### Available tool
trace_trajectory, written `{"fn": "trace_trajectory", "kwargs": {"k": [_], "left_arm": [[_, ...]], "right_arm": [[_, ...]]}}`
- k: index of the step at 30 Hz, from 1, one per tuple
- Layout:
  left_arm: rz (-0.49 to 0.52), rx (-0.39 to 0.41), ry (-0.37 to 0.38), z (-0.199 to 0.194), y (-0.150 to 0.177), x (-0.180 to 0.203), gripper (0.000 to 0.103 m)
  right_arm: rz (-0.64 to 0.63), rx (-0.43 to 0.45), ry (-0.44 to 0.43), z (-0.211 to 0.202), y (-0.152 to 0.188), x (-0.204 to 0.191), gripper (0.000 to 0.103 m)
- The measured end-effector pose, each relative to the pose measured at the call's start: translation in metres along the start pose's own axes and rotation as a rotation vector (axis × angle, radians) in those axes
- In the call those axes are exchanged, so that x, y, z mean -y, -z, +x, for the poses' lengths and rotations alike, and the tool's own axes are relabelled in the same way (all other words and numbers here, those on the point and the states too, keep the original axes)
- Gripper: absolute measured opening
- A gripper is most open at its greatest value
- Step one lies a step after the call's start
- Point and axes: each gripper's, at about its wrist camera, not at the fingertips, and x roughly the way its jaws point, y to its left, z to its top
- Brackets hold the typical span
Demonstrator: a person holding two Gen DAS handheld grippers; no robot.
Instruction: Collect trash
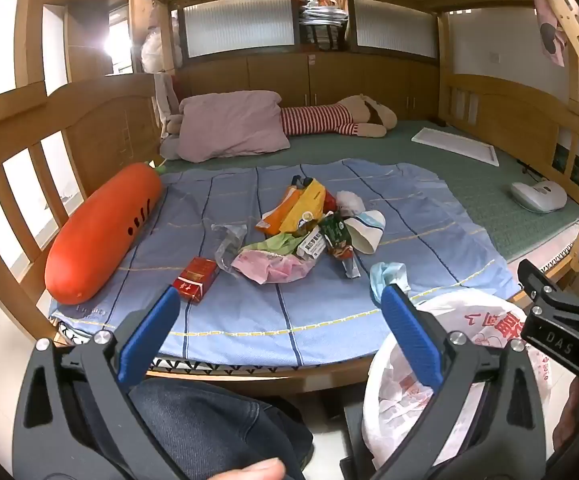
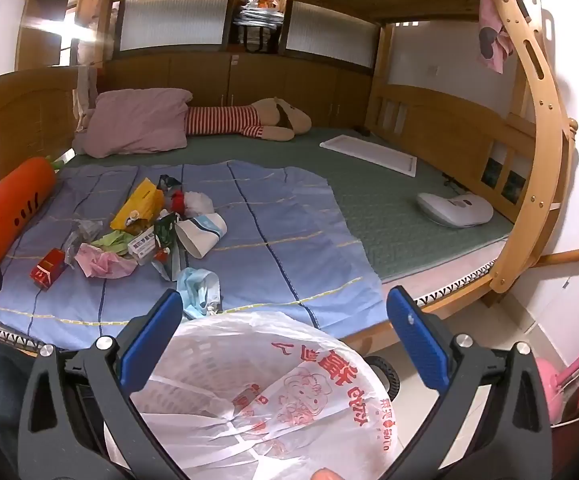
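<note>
Both sets of fingers stand wide apart, empty: left gripper (image 1: 279, 334) hovers off the bed's near edge, right gripper (image 2: 285, 338) above the white plastic-lined trash bin (image 2: 257, 392) on the floor beside the bed. Trash heap of wrappers, cartons and a paper cup (image 1: 301, 228) lies mid-way on the blue checked sheet (image 1: 409, 208). Best start: crumpled pale-blue face mask (image 2: 199, 286) nearest the bin; pinch low, lift clear of the sheet, drop straight in. Red cigarette pack (image 1: 195, 280) suits the left.

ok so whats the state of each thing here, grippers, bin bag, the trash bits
left gripper: open, empty
right gripper: open, empty, above the bag
white plastic bag with red print: mouth open, lining a bin
red cigarette box: lying flat on the blue sheet
white paper cup: tipped on its side
light blue face mask: crumpled
</note>
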Motion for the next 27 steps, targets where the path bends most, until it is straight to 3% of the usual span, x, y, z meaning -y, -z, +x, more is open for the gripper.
{"fn": "trace_trajectory", "kwargs": {"k": [27], "left_arm": [[-0.007, -0.001, 0.005, 0.0, 0.0, 0.0, 0.1]], "right_arm": [[0.007, -0.008, -0.033, -0.003, 0.003, -0.006, 0.1]]}}
